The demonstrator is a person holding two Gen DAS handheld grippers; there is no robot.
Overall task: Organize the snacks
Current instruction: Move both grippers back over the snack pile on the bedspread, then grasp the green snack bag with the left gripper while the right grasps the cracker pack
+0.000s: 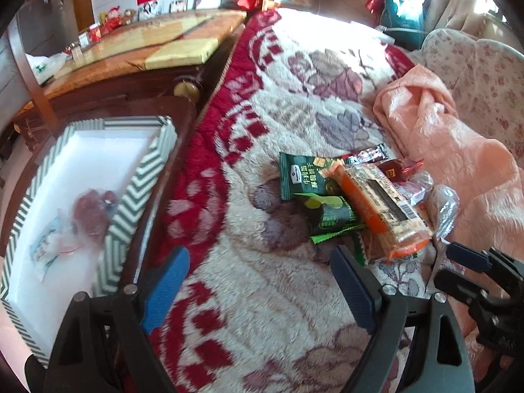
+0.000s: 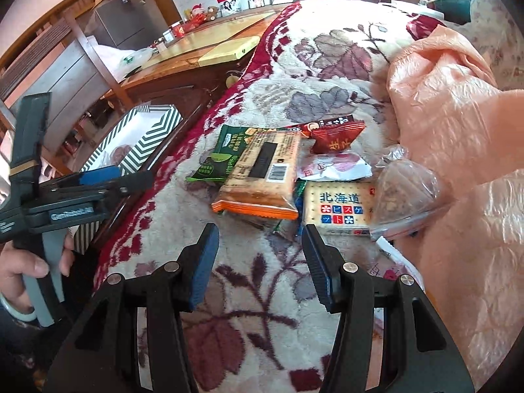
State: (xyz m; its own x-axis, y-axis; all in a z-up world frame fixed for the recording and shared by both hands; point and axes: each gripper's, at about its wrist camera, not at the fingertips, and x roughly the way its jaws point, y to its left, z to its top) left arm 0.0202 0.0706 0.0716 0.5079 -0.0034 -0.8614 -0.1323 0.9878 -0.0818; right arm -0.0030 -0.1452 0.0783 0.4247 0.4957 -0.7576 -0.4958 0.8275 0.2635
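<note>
A pile of snacks lies on the floral blanket: an orange cracker pack (image 1: 383, 208) (image 2: 262, 177) on top, green packets (image 1: 306, 177) (image 2: 226, 154) under it, a red packet (image 2: 337, 137), a white Hokkaido biscuit pack (image 2: 339, 208) and a clear bag of snacks (image 2: 404, 193). A striped box (image 1: 137, 180) (image 2: 147, 144) at the left holds a red-filled bag (image 1: 91, 216) and a white packet (image 1: 49, 249). My left gripper (image 1: 258, 281) is open and empty, between box and pile. My right gripper (image 2: 260, 258) is open and empty, just short of the pile.
A peach cloth (image 1: 458, 163) (image 2: 458, 131) is bunched to the right of the pile. A wooden table (image 1: 147, 42) (image 2: 196, 49) with small items stands beyond the box. The bed's red-bordered edge (image 1: 203, 163) runs beside the box.
</note>
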